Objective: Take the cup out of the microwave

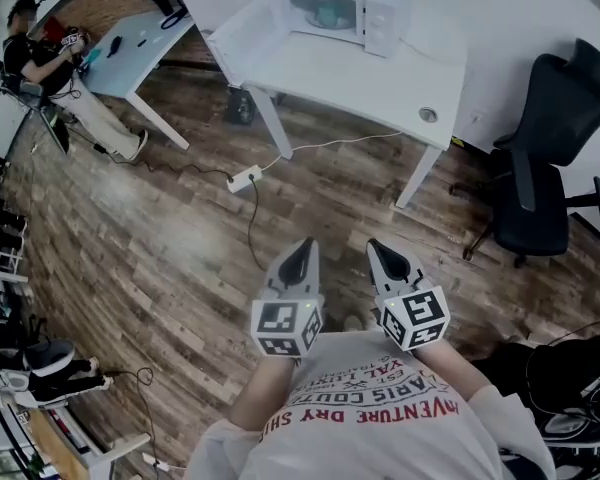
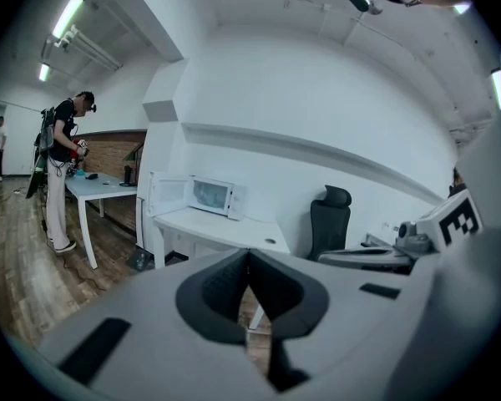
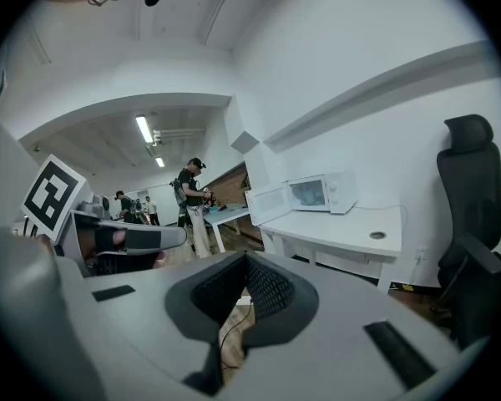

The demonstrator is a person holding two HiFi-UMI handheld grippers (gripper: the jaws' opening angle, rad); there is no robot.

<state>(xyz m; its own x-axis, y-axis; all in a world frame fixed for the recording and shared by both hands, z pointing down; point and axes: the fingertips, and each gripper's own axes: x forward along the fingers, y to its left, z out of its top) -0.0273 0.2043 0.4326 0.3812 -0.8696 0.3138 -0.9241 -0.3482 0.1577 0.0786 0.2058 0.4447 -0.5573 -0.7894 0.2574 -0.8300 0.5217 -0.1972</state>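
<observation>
My left tool and right tool are both clenched on nothing, well apart from the worktop, where the cup is a teal blur inside the open microwave, its axis unreadable.

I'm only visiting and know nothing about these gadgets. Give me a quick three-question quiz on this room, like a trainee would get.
1. True or false: the microwave has its door shut.
2. In the head view, what stands to the right of the white desk? A) black office chair B) ladder C) fridge
3. Fill in: the left tongs and right tongs are both ____, with nothing between them.
Key: 1 false, the door hangs open; 2 A; 3 shut.
</observation>
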